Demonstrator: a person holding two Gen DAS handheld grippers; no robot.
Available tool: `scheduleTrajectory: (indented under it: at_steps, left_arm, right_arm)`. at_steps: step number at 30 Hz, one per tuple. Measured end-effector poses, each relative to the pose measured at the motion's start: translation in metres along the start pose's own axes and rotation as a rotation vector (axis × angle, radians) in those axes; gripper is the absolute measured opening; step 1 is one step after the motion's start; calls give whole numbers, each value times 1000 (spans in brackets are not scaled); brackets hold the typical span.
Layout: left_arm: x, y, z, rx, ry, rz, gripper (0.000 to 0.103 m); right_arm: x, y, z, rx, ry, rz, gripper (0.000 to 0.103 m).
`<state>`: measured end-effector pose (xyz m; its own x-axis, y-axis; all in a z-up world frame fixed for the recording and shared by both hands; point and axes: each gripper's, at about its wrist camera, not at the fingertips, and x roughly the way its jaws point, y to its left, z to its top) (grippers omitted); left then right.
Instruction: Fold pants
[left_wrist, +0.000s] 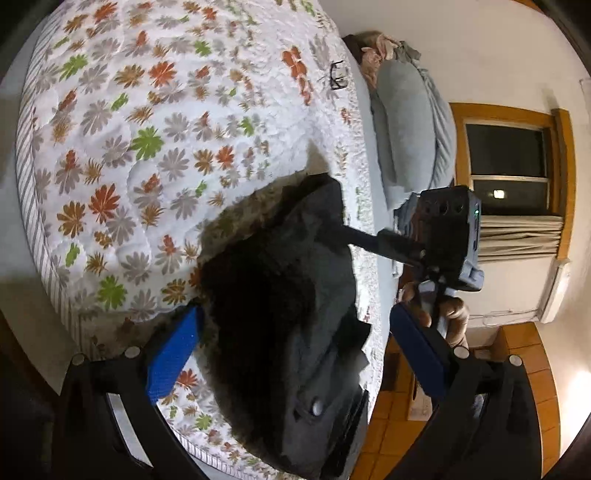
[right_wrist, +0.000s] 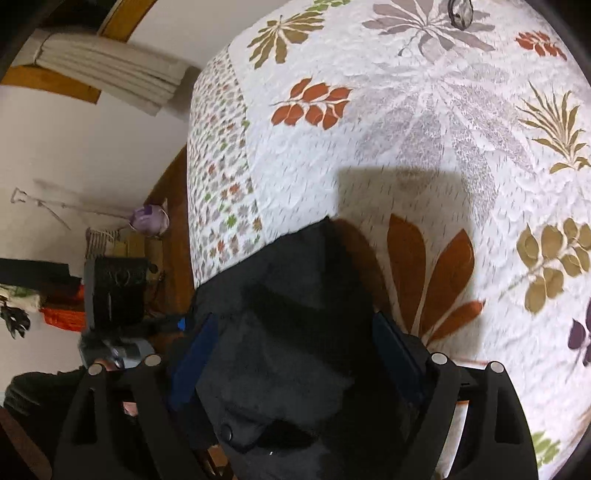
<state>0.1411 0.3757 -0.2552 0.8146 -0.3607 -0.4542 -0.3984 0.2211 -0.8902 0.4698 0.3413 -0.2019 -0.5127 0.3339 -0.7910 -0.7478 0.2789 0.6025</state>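
Dark pants (left_wrist: 280, 295) lie folded in a bundle on the flowered bedspread (left_wrist: 147, 129) near the bed's edge; a button shows at the waistband. My left gripper (left_wrist: 291, 343) is open, its blue pads (left_wrist: 173, 354) standing wide on either side of the bundle. In the right wrist view the pants (right_wrist: 288, 332) fill the space between the blue pads (right_wrist: 195, 350) of my right gripper (right_wrist: 295, 358), which is also open around the cloth. The right gripper's body shows in the left wrist view (left_wrist: 443, 236), with the hand holding it.
Black glasses (left_wrist: 338, 75) lie on the bedspread further up. Grey pillows (left_wrist: 406, 122) sit at the bed's head. A window (left_wrist: 509, 166) with a curtain is on the wall. The wooden floor (left_wrist: 517, 387) lies beside the bed. The bedspread (right_wrist: 406, 129) stretches ahead.
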Motion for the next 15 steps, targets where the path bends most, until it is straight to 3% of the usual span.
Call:
scheduleTrajectory:
  at_steps: [2,5,7,9,13,15]
  left_arm:
    - [2,0,-2,-8,-8,1,100]
    - [10,-3,-1,-33,15,-72,100]
    - [12,-2,0,-22,19,-78,99]
    - [11,0,-1,-14,19,-82,92]
    - [8,10,0,-4,31,-53,62]
    - [8,17,2,-7,41,-61,59]
  right_arm:
    - [1,-5,0,3,2,10,87]
    - [4,-10,2,8,16,22,87]
    - [5,-13,3,7,22,28,87]
    - [5,-13,2,7,25,39,87]
    - [7,-9,3,-7,37,68,92]
    - [13,-7,8,-11,46,73,92]
